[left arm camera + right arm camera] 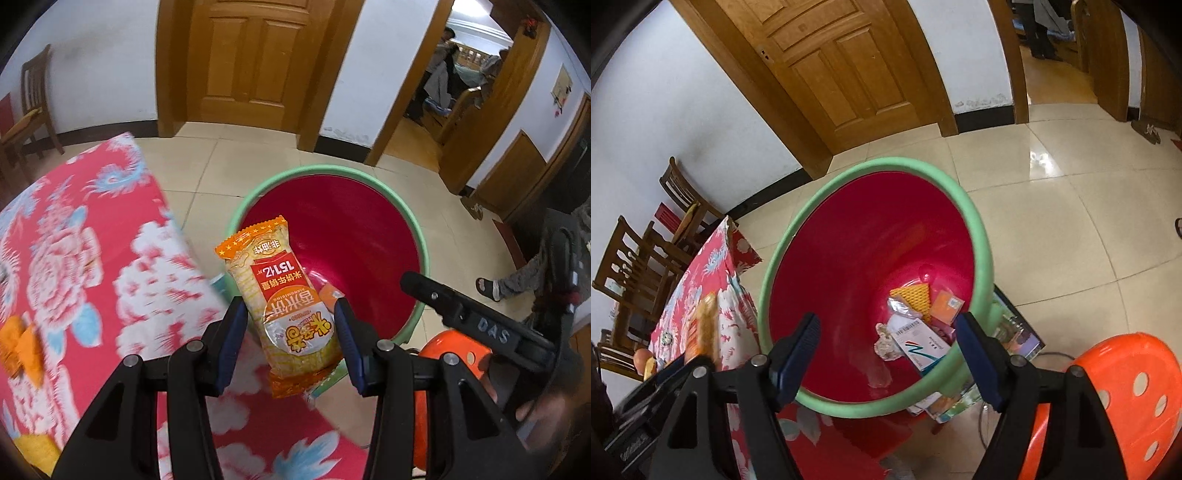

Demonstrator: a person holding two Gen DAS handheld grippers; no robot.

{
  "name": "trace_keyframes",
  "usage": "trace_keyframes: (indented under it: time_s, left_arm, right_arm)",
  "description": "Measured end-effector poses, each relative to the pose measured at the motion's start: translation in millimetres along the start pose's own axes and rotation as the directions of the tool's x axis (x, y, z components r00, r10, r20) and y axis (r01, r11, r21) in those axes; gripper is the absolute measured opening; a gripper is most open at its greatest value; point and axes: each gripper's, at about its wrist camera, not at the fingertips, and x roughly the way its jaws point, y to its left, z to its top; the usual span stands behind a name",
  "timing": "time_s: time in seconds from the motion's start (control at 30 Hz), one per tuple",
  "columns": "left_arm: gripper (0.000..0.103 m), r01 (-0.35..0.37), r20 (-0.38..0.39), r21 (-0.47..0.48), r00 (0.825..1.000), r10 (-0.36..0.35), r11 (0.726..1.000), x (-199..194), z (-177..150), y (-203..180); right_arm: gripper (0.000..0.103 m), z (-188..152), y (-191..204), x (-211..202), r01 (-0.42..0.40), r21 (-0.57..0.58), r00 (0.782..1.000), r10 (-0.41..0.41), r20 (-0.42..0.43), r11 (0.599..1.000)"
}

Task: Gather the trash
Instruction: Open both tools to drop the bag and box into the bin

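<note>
The snack packet is pinched at its lower half between the pads of the left claw and is held above the near rim of the red bin. It is judged light, crinkly and slippery, with brittle contents; the flat faces are best gripped, without crushing. The right claw is spread and empty over the bin, beside the floral tabletop.

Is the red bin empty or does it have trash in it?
Not empty. The right wrist view shows the bin holding an orange wrapper, a white box and crumpled paper at its bottom.
</note>
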Motion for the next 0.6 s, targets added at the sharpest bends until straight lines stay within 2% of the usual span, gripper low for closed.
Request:
trace_keyframes:
  time_s: [0.2, 0.3, 0.6]
  left_arm:
    - [0.051, -0.001, -0.021, 0.017, 1.000, 0.001, 1.000, 15, 8, -15]
    - [0.064, -0.019, -0.004, 0.024, 1.000, 0.019, 1.000, 12, 10, -18]
    - [0.065, -0.044, 0.019, -0.021, 0.999, 0.044, 0.999, -3, 9, -6]
  right_arm:
    - [0.082, 4, -8, -10, -0.011, 0.014, 1.000, 0.011, 0.027, 1.000]
    - [0.082, 7, -11, -10, -0.029, 0.025, 0.999, 0.028, 0.025, 0.999]
    - [0.085, 6, -13, -12, -0.044, 0.029, 0.999, 0.044, 0.014, 0.999]
